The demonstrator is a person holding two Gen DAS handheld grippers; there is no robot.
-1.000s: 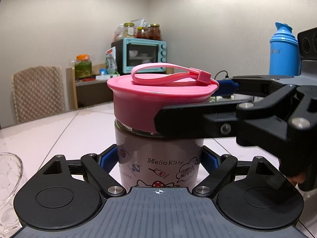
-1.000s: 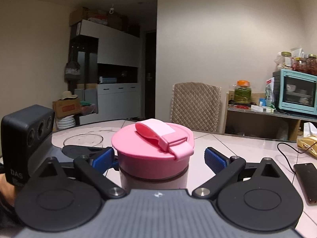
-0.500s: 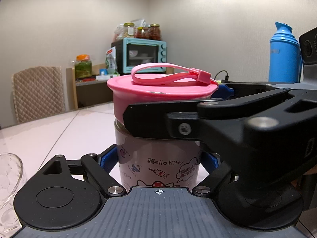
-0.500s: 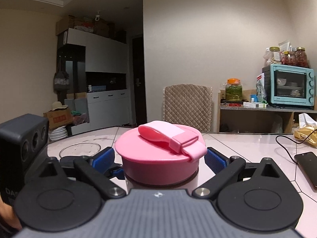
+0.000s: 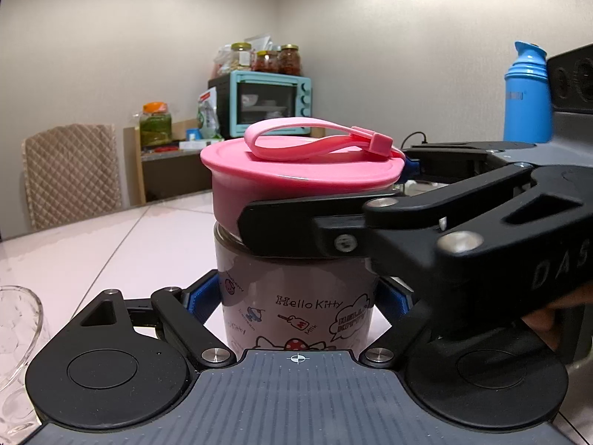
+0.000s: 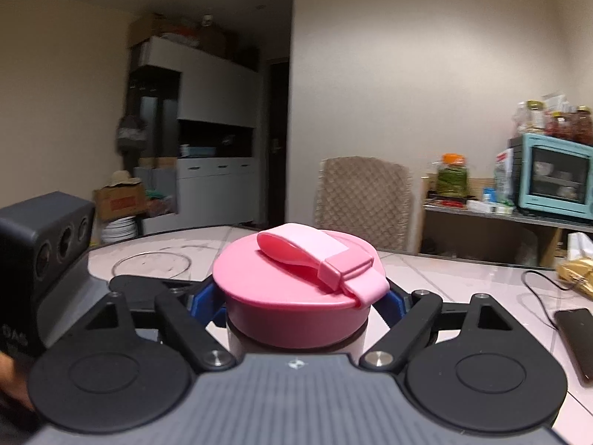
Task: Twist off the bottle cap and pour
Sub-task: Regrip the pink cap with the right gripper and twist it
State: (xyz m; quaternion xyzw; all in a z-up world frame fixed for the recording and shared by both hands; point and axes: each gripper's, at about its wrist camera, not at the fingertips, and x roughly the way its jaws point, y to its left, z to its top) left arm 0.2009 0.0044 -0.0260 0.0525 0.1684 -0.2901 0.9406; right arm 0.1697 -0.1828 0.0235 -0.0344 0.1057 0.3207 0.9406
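Pale tiled counter (image 5: pixel 111 244), kitchen clutter behind. Bottle (image 5: pixel 296 296) upright mid-counter, well in from its edges; left tongs (image 5: pixel 296 296) clamp its printed body, right tongs (image 6: pixel 296 302) closed around the pink cap (image 6: pixel 292 296). Body looks hard, smooth, likely slippery. Cap rigid, wide; grip its side wall, not the floppy strap (image 6: pixel 315 256).

home dining area | teal toaster oven (image 5: pixel 272 103) (jars (image 5: pixel 289 60) on top) | quilted chair (image 6: pixel 365 200) | cabinets (image 6: pixel 217 189)
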